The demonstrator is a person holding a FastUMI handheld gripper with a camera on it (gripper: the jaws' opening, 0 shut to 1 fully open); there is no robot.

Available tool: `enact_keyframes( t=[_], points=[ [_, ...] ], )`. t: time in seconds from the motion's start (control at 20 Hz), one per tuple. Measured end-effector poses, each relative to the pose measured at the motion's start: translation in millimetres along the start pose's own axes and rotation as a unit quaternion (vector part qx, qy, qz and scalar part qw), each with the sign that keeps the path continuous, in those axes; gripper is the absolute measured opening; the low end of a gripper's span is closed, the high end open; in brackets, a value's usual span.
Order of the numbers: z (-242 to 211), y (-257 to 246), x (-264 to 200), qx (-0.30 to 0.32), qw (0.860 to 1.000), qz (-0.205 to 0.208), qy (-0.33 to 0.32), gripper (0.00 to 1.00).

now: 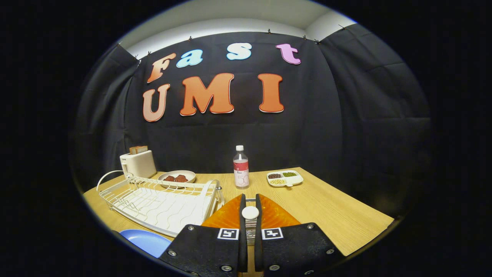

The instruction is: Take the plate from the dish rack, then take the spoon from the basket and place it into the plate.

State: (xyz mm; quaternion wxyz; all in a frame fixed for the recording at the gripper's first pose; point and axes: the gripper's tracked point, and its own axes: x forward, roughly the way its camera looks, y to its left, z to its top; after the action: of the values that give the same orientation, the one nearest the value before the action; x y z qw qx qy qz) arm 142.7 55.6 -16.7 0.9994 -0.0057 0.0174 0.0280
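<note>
The tool [250, 209] grips the handle of a white spoon [250, 212], fingers pressed against it on both sides, over a ribbed orange plastic plate [276, 217] on the light wooden table [338, 215]. Beside the fingers sits an empty white wire dish rack [161, 202]; beyond them stands a clear plastic bottle [241, 167].

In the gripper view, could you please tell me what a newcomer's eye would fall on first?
Most striking is the orange plate, gripped on edge between the fingers of the tool, which are closed on it. Beside it stands the white dish rack, with a blue plate in front of it. Beyond the fingers stands a water bottle on the wooden table.
</note>
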Motion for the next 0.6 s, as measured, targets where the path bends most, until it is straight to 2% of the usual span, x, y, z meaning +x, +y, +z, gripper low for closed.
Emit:
enact_keyframes(
  t=[0.35, 0.6],
  points=[
    [35, 26, -50, -0.011, 0.999, 0.026, -0.020, 0.07],
    [40, 61, -91, -0.014, 0.998, 0.058, -0.026, 0.07]
  ],
)
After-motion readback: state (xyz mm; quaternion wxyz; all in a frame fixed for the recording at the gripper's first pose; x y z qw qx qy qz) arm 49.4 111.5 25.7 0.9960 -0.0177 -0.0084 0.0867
